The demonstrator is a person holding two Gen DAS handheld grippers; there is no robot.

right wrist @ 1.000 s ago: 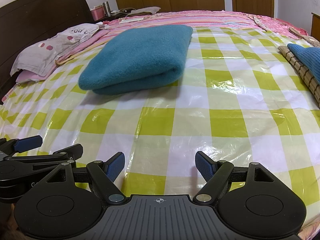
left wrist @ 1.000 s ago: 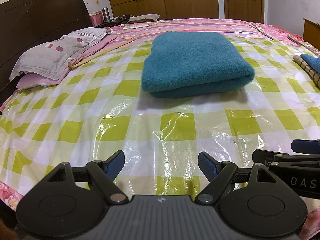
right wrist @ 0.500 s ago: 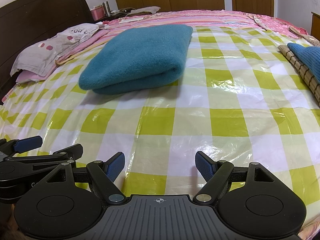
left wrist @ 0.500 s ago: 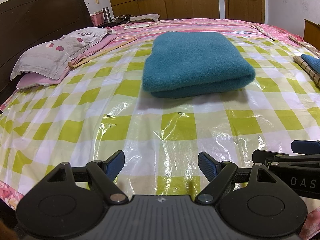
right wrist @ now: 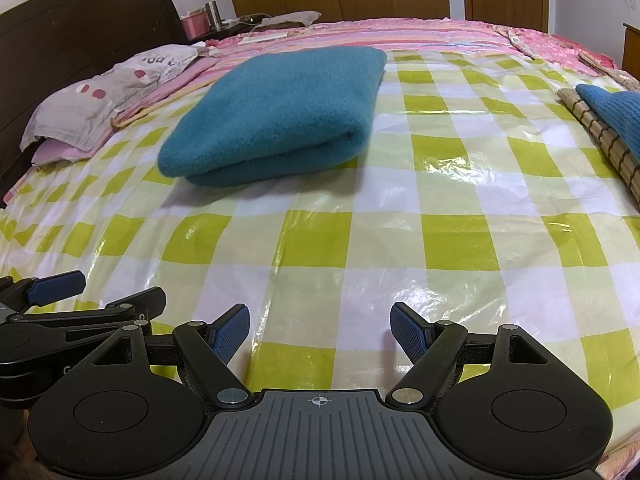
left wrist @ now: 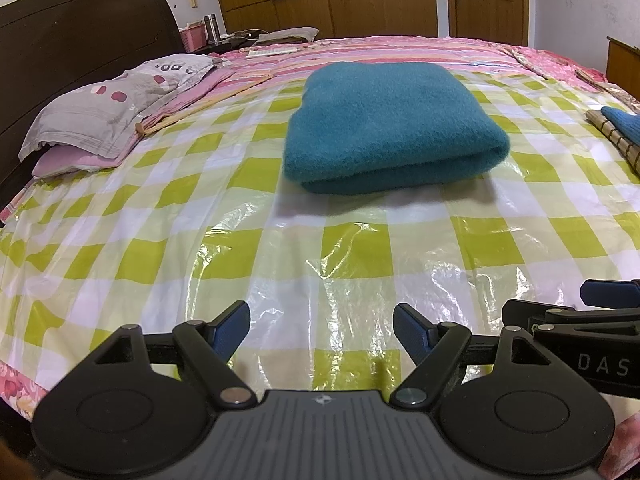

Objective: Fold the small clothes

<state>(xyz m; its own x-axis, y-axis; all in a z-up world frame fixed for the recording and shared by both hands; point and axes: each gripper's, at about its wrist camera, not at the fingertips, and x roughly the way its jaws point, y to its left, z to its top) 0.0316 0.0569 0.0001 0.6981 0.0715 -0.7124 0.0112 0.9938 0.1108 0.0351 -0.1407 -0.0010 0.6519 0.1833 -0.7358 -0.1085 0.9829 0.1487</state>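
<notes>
While your left gripper eases its empty jaws slightly inward and your right gripper hangs released, nothing else has shifted: the teal garment lies folded at twelve o'clock, apparently finished.

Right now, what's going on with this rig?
A person holds a claw in each hand over a bed covered by a checked plastic sheet. The teal garment lies folded on it, untouched. The left claw is closing slightly with nothing between its jaws; the right claw is open and empty.
</notes>
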